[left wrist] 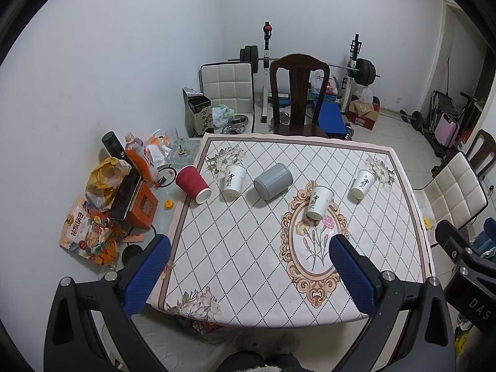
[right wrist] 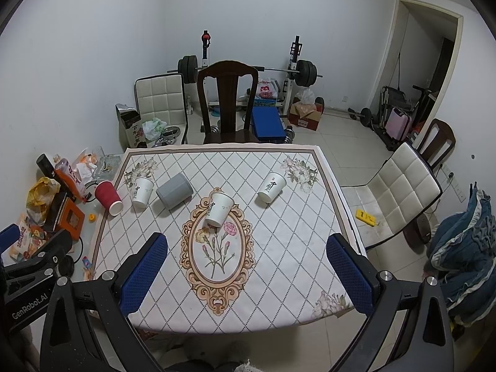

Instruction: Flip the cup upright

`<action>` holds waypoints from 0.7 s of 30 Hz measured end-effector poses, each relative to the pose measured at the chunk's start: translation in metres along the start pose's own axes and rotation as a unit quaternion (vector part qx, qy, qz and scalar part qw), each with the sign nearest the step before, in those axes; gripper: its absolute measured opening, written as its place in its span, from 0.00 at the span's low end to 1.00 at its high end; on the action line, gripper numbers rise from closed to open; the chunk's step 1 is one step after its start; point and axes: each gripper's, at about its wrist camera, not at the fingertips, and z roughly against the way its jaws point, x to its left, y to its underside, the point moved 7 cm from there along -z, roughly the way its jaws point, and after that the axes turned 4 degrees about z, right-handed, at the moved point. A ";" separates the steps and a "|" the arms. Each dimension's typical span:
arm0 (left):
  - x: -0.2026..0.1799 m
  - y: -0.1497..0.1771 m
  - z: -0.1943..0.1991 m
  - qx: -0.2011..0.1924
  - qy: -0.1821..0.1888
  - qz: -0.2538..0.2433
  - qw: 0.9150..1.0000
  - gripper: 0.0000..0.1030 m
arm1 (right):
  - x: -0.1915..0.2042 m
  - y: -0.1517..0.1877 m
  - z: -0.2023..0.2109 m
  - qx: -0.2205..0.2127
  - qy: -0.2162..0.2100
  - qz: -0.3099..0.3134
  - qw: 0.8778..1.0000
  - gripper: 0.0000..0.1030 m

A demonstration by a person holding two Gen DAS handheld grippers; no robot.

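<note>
Several cups lie on their sides in a row across the patterned table (left wrist: 235,248): a red ribbed cup (left wrist: 192,183) at the left edge, a white printed cup (left wrist: 234,179), a grey cup (left wrist: 273,181), a white cup (left wrist: 319,202) on the oval flower motif, and a white cup (left wrist: 362,183) at the right. The right wrist view shows the same row: red cup (right wrist: 108,197), white cup (right wrist: 142,191), grey cup (right wrist: 174,190), middle white cup (right wrist: 218,208), right white cup (right wrist: 272,187). My left gripper (left wrist: 249,249) and right gripper (right wrist: 248,248) are both open and empty, high above the near table edge.
Snack bags, bottles and boxes (left wrist: 117,192) crowd the glass surface left of the table. A dark wooden chair (left wrist: 297,93) stands at the far side, a white padded chair (right wrist: 400,189) at the right. A barbell rack (left wrist: 310,62) is behind.
</note>
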 end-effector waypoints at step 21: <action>-0.006 0.000 -0.038 0.009 0.018 -0.032 0.999 1.00 | -0.003 0.027 -0.046 0.030 0.019 -0.059 0.998 1.00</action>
